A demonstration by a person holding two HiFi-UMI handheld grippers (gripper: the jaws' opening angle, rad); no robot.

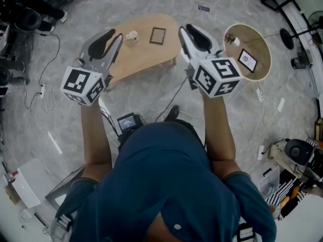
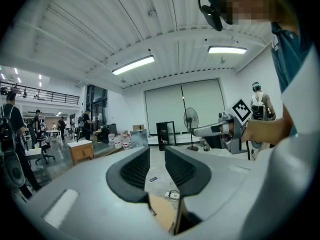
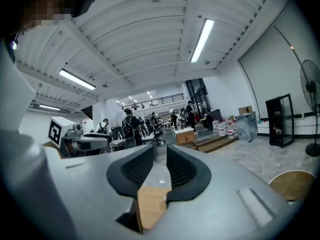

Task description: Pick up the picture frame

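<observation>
The picture frame, dark-edged with a pale middle, lies flat on a low oblong wooden table on the floor ahead of me. A white cup stands to its left. My left gripper is held out over the table's left part, left of the cup, its jaws apart with nothing between them. My right gripper hangs over the table's right end, right of the frame, also open and empty. Both gripper views look level across the hall. The left gripper and the right gripper each show only a strip of wooden tabletop below the jaws.
A round wooden table stands to the right with a small framed picture and a flower pot. Cables and a power strip lie on the grey floor at left. A standing fan and several people are farther off.
</observation>
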